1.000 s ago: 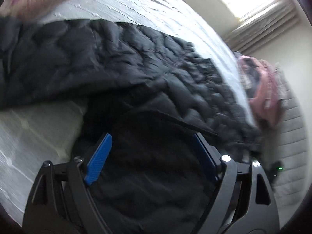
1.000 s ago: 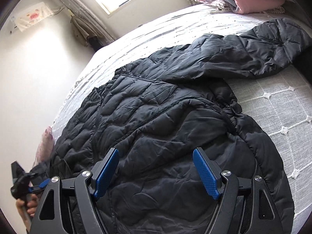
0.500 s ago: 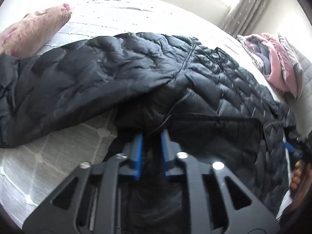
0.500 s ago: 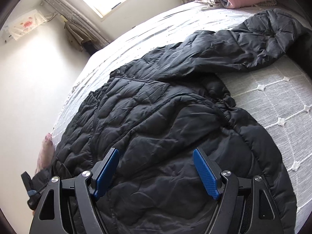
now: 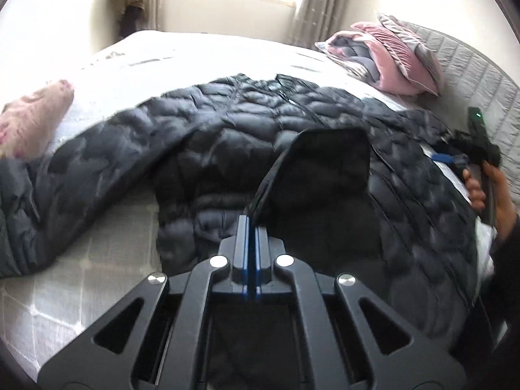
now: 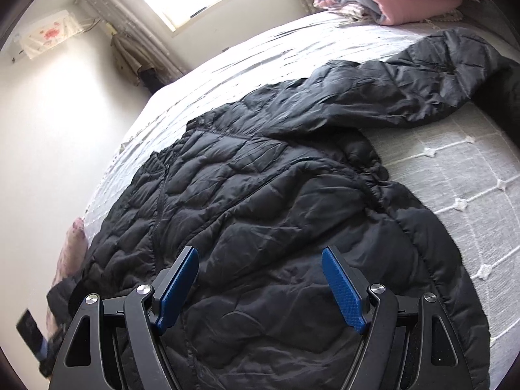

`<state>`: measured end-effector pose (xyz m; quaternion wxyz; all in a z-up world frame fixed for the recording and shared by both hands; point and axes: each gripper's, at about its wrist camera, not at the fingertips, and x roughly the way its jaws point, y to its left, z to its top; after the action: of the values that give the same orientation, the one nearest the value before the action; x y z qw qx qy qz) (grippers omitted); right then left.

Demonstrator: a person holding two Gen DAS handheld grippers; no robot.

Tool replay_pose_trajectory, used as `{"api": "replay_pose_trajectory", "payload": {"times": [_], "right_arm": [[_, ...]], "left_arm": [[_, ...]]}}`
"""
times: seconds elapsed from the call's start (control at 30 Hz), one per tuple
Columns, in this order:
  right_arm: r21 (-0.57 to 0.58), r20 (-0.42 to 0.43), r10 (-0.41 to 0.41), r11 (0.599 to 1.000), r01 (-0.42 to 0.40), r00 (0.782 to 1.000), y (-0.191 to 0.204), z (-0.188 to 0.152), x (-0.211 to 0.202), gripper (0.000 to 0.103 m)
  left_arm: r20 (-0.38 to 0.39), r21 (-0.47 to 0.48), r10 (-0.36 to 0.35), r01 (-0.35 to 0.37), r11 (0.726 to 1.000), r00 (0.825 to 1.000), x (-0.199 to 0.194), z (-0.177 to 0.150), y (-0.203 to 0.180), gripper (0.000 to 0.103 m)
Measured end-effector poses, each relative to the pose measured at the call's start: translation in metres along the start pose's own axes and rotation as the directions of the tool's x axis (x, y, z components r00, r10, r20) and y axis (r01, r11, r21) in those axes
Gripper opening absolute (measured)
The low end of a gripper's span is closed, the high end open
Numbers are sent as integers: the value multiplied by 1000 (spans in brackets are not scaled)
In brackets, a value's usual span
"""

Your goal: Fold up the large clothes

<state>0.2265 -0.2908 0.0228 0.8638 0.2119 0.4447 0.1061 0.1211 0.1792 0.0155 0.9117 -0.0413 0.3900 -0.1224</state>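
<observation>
On the bed (image 6: 455,169), a black quilted jacket (image 6: 260,201) lay spread flat, sleeves stretched out to either side. The left tool (image 5: 252,224) had its blue pads pressed together on the edge of the jacket's hem, and a dark flap of lining stood lifted from that pinch. The right tool (image 6: 260,279) hovered above the jacket's lower body with its jaws spread wide and nothing between them. In the left wrist view, a person's hand (image 5: 487,191) gripped the right tool's handle at the jacket's far side. A folded pink and grey quilt (image 5: 390,58) sat near the headboard (image 5: 481,74), well apart from the jacket; a pink floral pillow (image 5: 29,120) lay beside one sleeve.
</observation>
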Motion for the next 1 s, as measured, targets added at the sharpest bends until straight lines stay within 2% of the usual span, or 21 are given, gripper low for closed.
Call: {"api": "replay_pose_trajectory", "payload": {"times": [0.17,0.27,0.33,0.37,0.4,0.43,0.5,0.53,0.6,0.67,0.7,0.77,0.8,0.83,0.87,0.93,0.97,1.0], "right_arm": [[63,13,9,998,-10,1000,-17,7,-6,79],[91,10,10,996,-11,1000,-25,10,-6,79],[101,13,6,995,-7,1000,-27,11,-7,79],[105,16,2,994,-4,1000,-28,12,-8,79],[110,20,-3,994,1,1000,-29,13,-8,79],[117,23,-10,993,8,1000,-30,13,-8,79],[125,23,-19,992,16,1000,-32,14,-7,79],[129,23,-24,991,21,999,-32,15,-5,79],[137,21,-34,990,31,999,-34,15,-3,79],[137,15,-44,990,42,999,-35,15,-1,79],[135,13,-48,990,46,999,-36,15,0,79],[129,11,-57,990,55,998,-37,15,0,79],[126,15,-61,990,59,998,-38,16,-1,79],[125,20,-63,990,60,998,-38,16,-2,79],[127,26,-66,990,62,997,-40,18,-3,79],[136,30,-65,989,61,997,-46,22,-4,79],[141,30,-65,988,61,997,-49,24,-3,79],[155,25,-59,986,55,998,-53,28,-1,79]], "left_arm": [[-106,92,-52,62,994,993,-12,-24,6,4],[-149,169,-52,78,983,987,-17,-39,5,4],[-118,174,-74,94,980,990,-32,-40,9,9],[-64,159,-108,117,980,992,-45,-37,13,11],[4,129,-160,159,979,987,-60,-32,18,21],[75,89,-223,217,972,972,-74,-26,24,39],[161,19,-267,267,963,950,-82,-14,27,62],[170,-6,-258,263,965,951,-77,-8,23,63],[126,-33,-208,214,976,970,-55,2,8,63],[39,-69,-145,147,987,989,-18,9,-11,63],[-22,-85,-131,129,988,991,1,10,-20,63],[-160,-79,-90,78,994,983,37,9,-39,62],[-243,-58,-42,29,998,969,54,4,-49,61],[-295,-42,-5,-8,999,955,64,0,-56,61],[-319,-23,21,-30,999,948,68,-3,-62,61],[-324,28,63,-57,998,944,65,-3,-71,61],[-310,29,81,-76,997,947,60,1,-72,61],[-271,2,93,-96,995,958,53,5,-70,61]]}}
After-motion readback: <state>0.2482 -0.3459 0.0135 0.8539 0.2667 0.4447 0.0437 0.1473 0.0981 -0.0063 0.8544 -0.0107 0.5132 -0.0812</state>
